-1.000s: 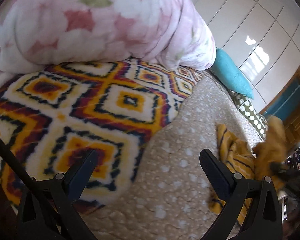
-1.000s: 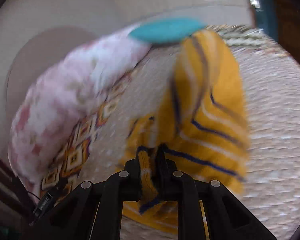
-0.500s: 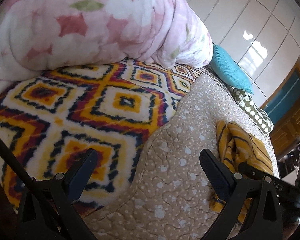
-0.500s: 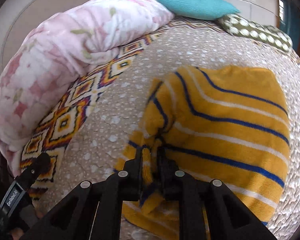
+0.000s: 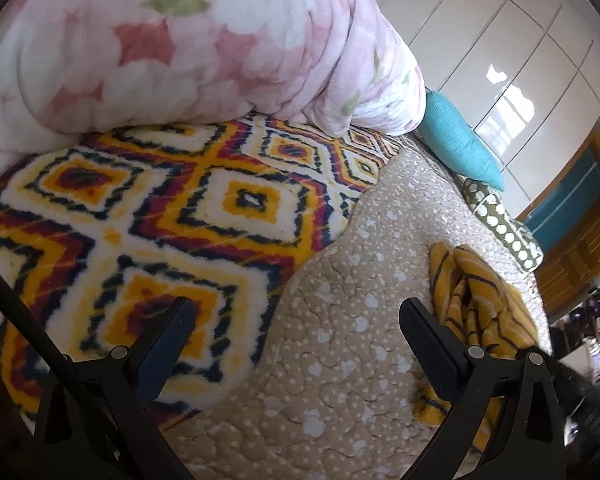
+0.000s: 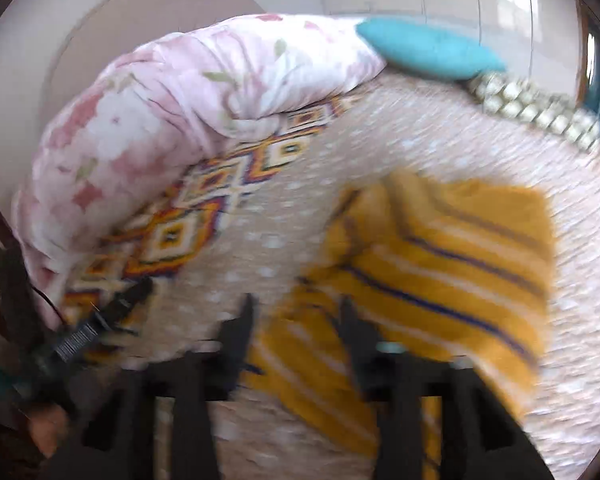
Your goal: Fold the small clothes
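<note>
A small mustard-yellow knitted garment (image 6: pixel 440 276) with navy and white stripes lies crumpled on the beige dotted quilt (image 6: pixel 340 152). My right gripper (image 6: pixel 298 320) is open just above the garment's near left edge, holding nothing; this view is blurred. In the left wrist view the same garment (image 5: pixel 476 300) lies to the right, partly behind the right finger. My left gripper (image 5: pixel 296 332) is open and empty above the quilt (image 5: pixel 340 340), left of the garment.
A patterned fleece blanket (image 5: pixel 140 208) covers the bed's left part. A rolled pink floral duvet (image 5: pixel 180 40) lies behind it. A teal pillow (image 5: pixel 456 140) and a dotted olive cushion (image 5: pixel 504 228) sit at the far side. White wardrobe doors (image 5: pixel 520 40) stand beyond.
My right gripper has opened and let go of the yellow garment, which now lies on the quilt. The left gripper has stayed open and nearly still.
</note>
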A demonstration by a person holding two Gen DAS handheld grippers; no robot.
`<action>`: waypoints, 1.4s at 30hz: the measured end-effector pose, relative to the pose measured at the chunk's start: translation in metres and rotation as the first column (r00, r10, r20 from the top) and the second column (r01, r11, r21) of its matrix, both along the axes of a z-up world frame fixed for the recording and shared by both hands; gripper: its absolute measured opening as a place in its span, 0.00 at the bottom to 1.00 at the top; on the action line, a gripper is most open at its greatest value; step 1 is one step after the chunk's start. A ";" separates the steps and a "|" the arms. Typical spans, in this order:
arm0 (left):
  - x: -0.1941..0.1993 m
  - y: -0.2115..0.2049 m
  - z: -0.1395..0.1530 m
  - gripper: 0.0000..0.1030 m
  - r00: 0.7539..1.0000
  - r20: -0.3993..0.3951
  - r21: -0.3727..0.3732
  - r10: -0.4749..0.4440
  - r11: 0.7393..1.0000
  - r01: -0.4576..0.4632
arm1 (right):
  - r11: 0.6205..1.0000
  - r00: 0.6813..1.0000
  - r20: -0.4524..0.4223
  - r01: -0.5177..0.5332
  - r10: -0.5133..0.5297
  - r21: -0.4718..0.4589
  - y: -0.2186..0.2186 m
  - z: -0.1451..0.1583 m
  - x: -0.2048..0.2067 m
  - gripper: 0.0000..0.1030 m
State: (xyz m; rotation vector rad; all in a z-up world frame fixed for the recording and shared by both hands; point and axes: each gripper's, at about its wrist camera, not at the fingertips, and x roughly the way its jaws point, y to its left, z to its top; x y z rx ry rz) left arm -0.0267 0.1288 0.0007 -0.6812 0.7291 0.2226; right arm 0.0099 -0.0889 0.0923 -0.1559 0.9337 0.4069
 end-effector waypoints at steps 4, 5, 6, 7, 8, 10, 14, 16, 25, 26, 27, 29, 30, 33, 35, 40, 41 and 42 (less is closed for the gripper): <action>0.002 -0.008 0.001 0.98 1.000 -0.010 0.032 -0.023 0.999 0.023 | 0.973 0.994 0.062 -0.069 0.085 -0.222 0.018 -0.025 -0.018 0.60; 0.002 -0.009 0.001 0.98 1.000 -0.010 0.037 -0.026 0.999 0.027 | 0.961 0.992 0.085 -0.070 0.096 -0.268 0.022 -0.030 -0.021 0.60; 0.002 -0.010 0.001 0.98 1.000 -0.010 0.040 -0.026 0.999 0.027 | 0.943 0.986 0.127 -0.061 0.108 -0.328 0.026 -0.037 -0.022 0.60; 0.002 -0.009 0.000 0.98 1.000 -0.012 0.040 -0.024 0.999 0.025 | 0.929 0.980 0.162 -0.048 0.114 -0.366 0.030 -0.041 -0.022 0.58; 0.002 -0.009 0.000 0.98 1.000 -0.011 0.036 -0.023 0.999 0.023 | 0.924 0.977 0.181 -0.040 0.116 -0.379 0.033 -0.044 -0.019 0.42; 0.002 -0.007 -0.001 0.98 1.000 -0.012 0.029 -0.016 0.999 0.016 | 0.935 0.984 0.152 -0.029 0.088 -0.354 0.034 -0.048 -0.008 0.08; 0.001 -0.002 -0.001 0.98 1.000 -0.012 0.012 -0.008 1.000 0.008 | 0.987 0.995 0.101 0.015 0.001 -0.161 0.021 -0.028 0.003 0.07; -0.001 0.001 -0.001 0.98 1.000 -0.009 0.005 0.003 1.000 -0.003 | 0.996 0.997 0.075 0.003 0.004 -0.092 0.022 -0.019 0.000 0.08; 0.000 -0.002 -0.002 0.98 1.000 -0.019 0.012 0.005 1.000 -0.005 | 0.997 0.996 -0.072 -0.055 0.051 -0.060 0.038 -0.061 -0.020 0.08; 0.000 -0.001 -0.002 0.98 1.000 -0.019 0.010 0.004 1.000 -0.004 | 0.995 0.995 -0.072 -0.068 0.063 -0.078 0.042 -0.067 -0.022 0.09; 0.001 -0.002 -0.002 0.98 1.000 -0.021 0.008 0.004 1.000 -0.004 | 0.993 0.996 -0.060 -0.075 0.070 -0.088 0.043 -0.068 -0.023 0.11; 0.002 -0.003 -0.004 0.98 1.000 -0.027 0.009 0.000 1.000 0.000 | 0.992 0.996 -0.041 -0.077 0.073 -0.101 0.045 -0.066 -0.027 0.16; 0.003 -0.004 -0.004 0.98 1.000 -0.030 0.013 -0.006 1.000 0.007 | 0.990 0.995 -0.041 -0.098 0.094 -0.101 0.046 -0.063 -0.030 0.21; 0.004 -0.008 -0.003 0.98 0.999 -0.031 0.027 -0.021 0.999 0.022 | 0.981 0.984 -0.046 -0.174 0.170 -0.089 0.043 -0.047 -0.046 0.47; 0.005 -0.012 -0.001 0.98 0.999 -0.023 0.026 -0.037 0.999 0.038 | 0.980 0.984 -0.011 -0.178 0.177 -0.093 0.029 -0.029 -0.060 0.47; 0.007 -0.035 0.017 0.98 0.994 0.014 0.056 -0.110 0.992 0.109 | 1.000 0.996 0.084 -0.028 0.028 -0.001 -0.042 0.020 -0.070 0.47; 0.010 -0.042 0.024 0.98 0.990 0.028 0.062 -0.135 0.989 0.133 | 1.000 0.995 0.103 0.017 -0.017 0.000 -0.057 0.026 -0.066 0.44; 0.014 -0.050 0.030 0.98 0.986 0.040 0.062 -0.163 0.985 0.160 | 0.998 0.991 0.119 0.066 -0.064 -0.016 -0.071 0.029 -0.059 0.41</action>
